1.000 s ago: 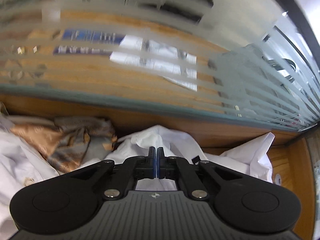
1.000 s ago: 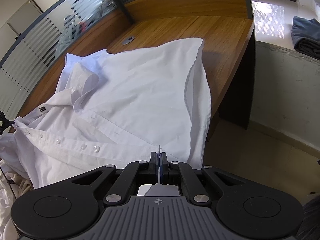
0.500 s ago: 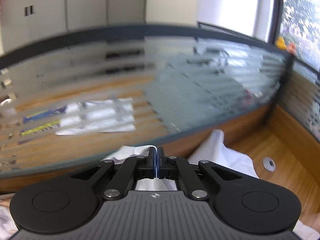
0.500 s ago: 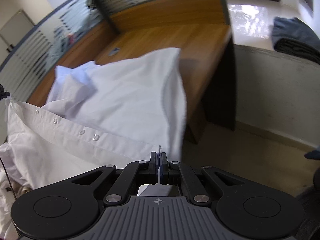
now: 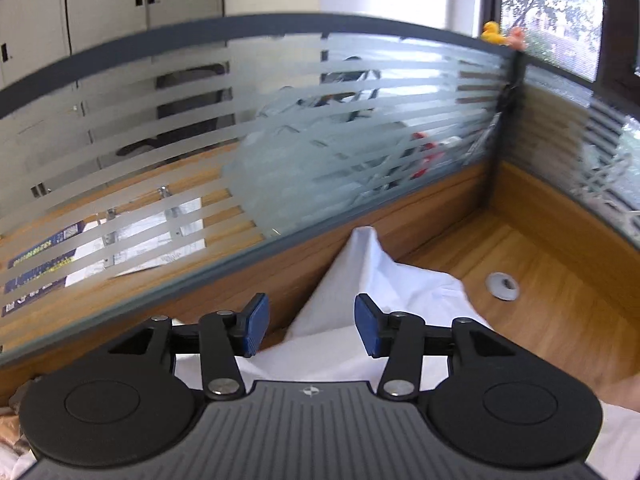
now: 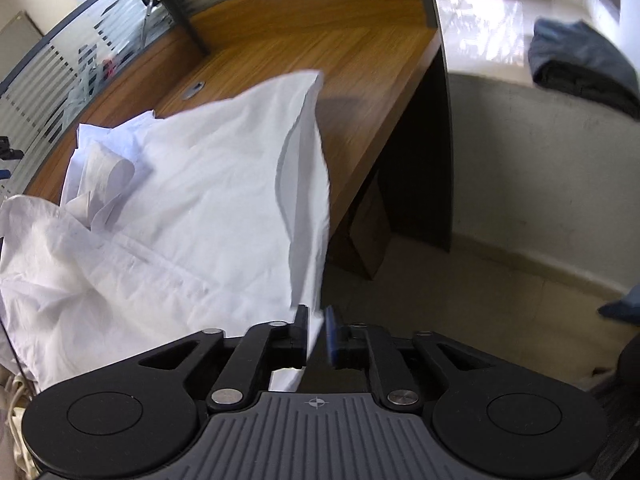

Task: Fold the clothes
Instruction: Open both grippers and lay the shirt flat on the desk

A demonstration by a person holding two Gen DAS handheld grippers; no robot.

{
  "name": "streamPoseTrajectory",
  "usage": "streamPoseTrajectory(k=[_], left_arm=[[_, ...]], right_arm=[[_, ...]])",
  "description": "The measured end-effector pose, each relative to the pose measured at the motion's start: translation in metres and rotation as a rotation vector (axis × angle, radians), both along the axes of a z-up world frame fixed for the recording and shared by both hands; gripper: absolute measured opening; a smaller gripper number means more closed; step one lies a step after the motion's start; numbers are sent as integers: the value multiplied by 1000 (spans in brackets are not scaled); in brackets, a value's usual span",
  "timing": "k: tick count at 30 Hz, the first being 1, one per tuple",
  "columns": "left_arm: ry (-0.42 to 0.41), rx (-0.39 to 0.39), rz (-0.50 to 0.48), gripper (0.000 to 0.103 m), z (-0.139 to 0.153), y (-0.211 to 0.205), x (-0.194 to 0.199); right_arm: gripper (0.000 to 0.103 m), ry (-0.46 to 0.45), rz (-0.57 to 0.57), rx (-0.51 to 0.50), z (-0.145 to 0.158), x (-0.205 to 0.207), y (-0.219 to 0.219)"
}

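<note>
Both tongs are letting go of the white shirt (image 6: 200,208) sprawled on the desk (image 6: 328,52) ahead, left tongs (image 5: 311,325) opening wide over it, right tongs (image 6: 317,330) just parting beside its hem, so they'd best lift clear before regripping.

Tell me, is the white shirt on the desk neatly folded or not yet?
Not yet folded. The white shirt lies loosely heaped and wrinkled on the wooden desk, with its right edge hanging over the desk's front.
</note>
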State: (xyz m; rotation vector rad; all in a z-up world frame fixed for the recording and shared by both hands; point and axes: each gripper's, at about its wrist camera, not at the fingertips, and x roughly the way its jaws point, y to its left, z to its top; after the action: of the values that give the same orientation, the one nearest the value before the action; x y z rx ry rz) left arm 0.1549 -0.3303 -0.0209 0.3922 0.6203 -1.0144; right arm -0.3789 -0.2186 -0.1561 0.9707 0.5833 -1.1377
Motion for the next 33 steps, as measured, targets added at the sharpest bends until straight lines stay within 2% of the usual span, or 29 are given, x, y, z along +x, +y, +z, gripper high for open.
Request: streamPoseTrajectory(k=[6, 13, 19, 22, 27, 33], left_arm=[[41, 6, -43, 58, 13, 51, -24], [48, 46, -51, 59, 3, 108, -81], [61, 77, 54, 62, -17, 163, -142], [111, 89, 159, 62, -32, 191, -163], [159, 101, 304, 62, -63, 236, -196], [205, 136, 412, 62, -110, 268, -227]], right_arm=[[16, 47, 64, -70, 30, -19, -30], [18, 93, 270, -154, 50, -27, -94], [21, 133, 502, -186, 46, -19, -156], [23, 156, 608, -205, 38, -11, -185], [29, 156, 735, -202, 21, 5, -223], [33, 170, 845, -212, 8, 17, -241]])
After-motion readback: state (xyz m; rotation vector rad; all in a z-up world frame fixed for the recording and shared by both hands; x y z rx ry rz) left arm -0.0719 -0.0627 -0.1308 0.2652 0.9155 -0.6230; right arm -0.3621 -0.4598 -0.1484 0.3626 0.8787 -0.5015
